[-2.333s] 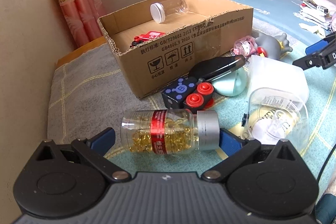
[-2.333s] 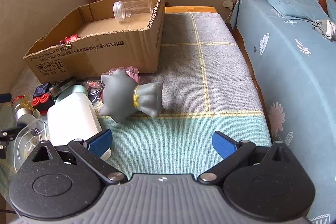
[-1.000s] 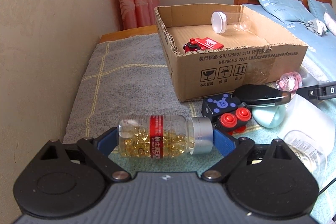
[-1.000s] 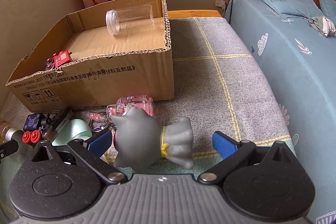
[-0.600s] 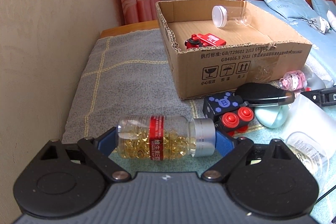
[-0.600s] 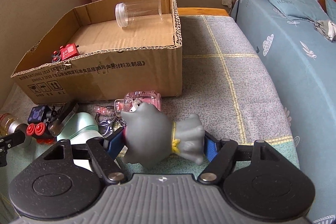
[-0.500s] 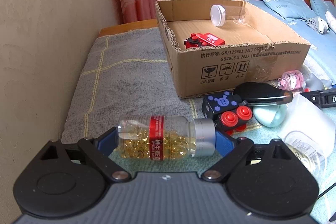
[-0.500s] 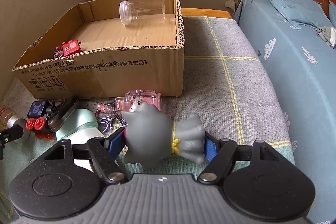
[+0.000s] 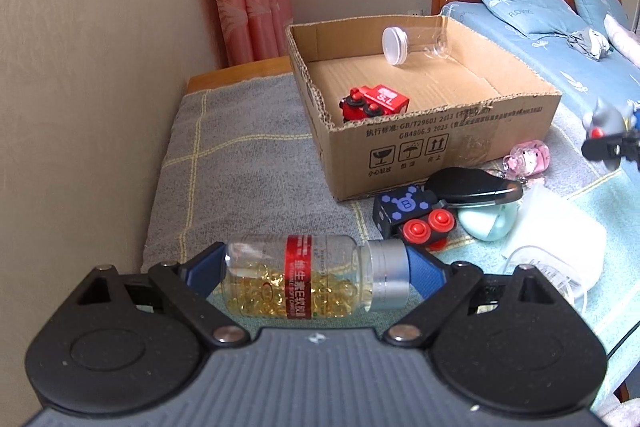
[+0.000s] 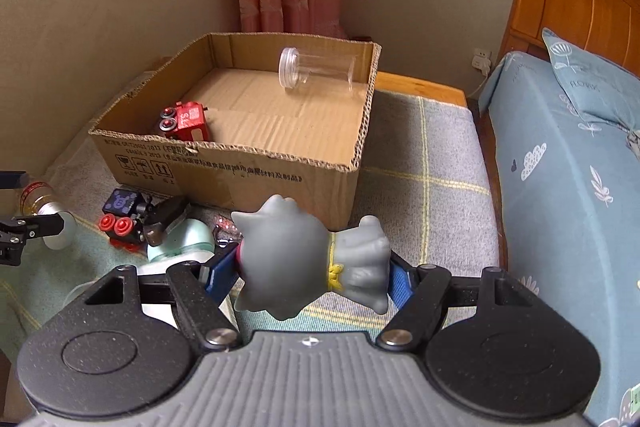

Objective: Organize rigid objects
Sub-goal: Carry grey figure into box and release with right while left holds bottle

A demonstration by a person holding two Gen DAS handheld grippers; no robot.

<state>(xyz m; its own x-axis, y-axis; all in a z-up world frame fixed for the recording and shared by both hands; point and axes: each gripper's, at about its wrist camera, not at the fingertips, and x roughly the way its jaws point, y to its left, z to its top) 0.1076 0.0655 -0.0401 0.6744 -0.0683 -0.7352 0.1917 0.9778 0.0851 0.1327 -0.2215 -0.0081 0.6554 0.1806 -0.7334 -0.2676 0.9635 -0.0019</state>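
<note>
Capsules, golden, fill the clear bottle (image 9: 316, 281) that the left claw (image 9: 316, 267) grips lengthwise, one blue pad on its base and the other on its silver cap, the bottle lying level across the pads. Ahead of this claw and a little to its right sits the black toy with red buttons (image 9: 414, 217), with a black oblong case (image 9: 474, 185) resting on a mint-green rounded thing (image 9: 490, 223) just beyond it, and a white plastic container (image 9: 560, 239) further right. The cardboard box (image 9: 440, 143) stands farther ahead on the grey checked blanket (image 9: 248, 163); inside it a red toy train (image 9: 374, 103) lies near the front wall and a clear jar with a white lid (image 9: 416, 41) lies on its side toward the back. The right claw (image 10: 310, 273) is closed on the grey rubber figure (image 10: 310, 257), pads pressing its head and its feet, the figure held sideways. A pink keychain charm (image 9: 528, 157) lies on the blanket in front of the box, beyond the right claw. To the right of that claw runs the bed (image 10: 568, 163) with its blue sheet.
</note>
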